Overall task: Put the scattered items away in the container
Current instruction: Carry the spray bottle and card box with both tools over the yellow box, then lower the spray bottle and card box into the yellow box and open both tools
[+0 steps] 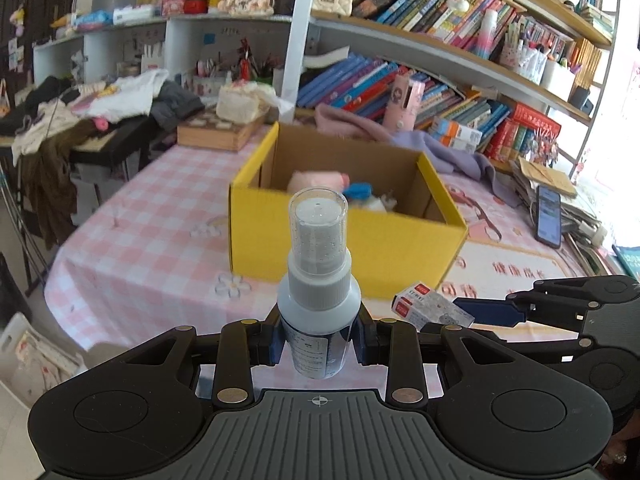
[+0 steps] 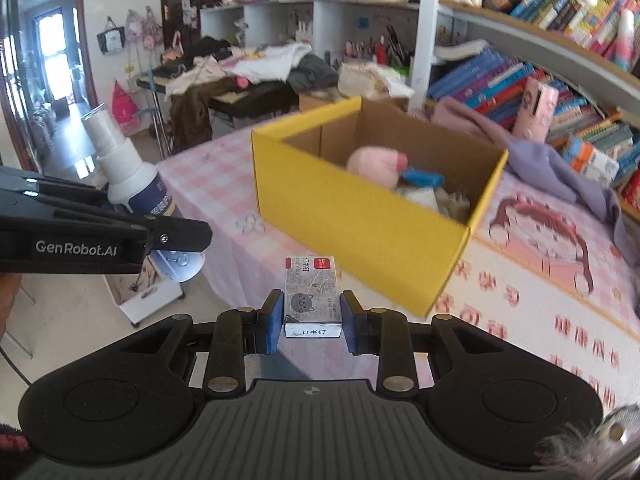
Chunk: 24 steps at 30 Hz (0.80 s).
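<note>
My left gripper (image 1: 319, 340) is shut on a white spray bottle (image 1: 318, 280) with a clear cap, held upright in front of the yellow cardboard box (image 1: 344, 240). The bottle also shows in the right wrist view (image 2: 128, 168) at the left. My right gripper (image 2: 312, 320) is shut on a small silver staple box (image 2: 312, 296), held above the table before the yellow box (image 2: 360, 224). The staple box also shows in the left wrist view (image 1: 428, 306) at the right. Inside the box lie a pink plush (image 2: 376, 164) and a blue item (image 2: 422, 179).
The pink checked tablecloth (image 1: 140, 248) covers the table. Bookshelves (image 1: 460, 92) stand behind the box, with a lilac cloth (image 1: 444, 152) and a pink case (image 1: 404, 104). A phone (image 1: 549, 216) lies on papers at the right. A clothes-covered stand (image 1: 96, 112) is at the left.
</note>
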Motion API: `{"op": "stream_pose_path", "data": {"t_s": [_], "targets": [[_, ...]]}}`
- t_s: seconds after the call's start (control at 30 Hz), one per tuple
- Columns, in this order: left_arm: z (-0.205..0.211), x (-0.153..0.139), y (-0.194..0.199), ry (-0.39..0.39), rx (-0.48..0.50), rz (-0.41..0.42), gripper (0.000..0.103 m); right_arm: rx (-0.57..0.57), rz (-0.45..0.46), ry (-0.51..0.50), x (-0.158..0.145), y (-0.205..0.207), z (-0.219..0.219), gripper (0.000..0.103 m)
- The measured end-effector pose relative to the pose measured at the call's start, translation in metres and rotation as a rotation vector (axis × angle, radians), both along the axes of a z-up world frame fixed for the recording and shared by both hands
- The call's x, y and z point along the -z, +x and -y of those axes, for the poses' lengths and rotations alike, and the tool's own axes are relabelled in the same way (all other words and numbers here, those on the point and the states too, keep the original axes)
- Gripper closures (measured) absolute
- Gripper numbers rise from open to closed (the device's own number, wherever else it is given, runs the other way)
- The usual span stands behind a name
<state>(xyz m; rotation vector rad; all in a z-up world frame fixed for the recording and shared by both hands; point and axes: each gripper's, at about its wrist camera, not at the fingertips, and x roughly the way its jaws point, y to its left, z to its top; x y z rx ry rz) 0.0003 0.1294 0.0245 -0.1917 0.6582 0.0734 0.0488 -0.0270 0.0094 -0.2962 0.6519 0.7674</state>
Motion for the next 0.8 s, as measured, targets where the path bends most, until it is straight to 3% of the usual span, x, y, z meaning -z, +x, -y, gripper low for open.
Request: {"op": "stream_pose_path", "data": {"t_s": [0.47,0.8], "targets": [[-0.001,-0.032,0.074,0.056,0.045,0.101,0.072,0.039,0.1,0.08,-0.033,0.07,-0.002,0.075],[-0.001,-0.02,0.132,0.076,0.069,0.042,0.072,0.039,0.104,0.047,-0.03,0.127,-0.011,0.075]]}}
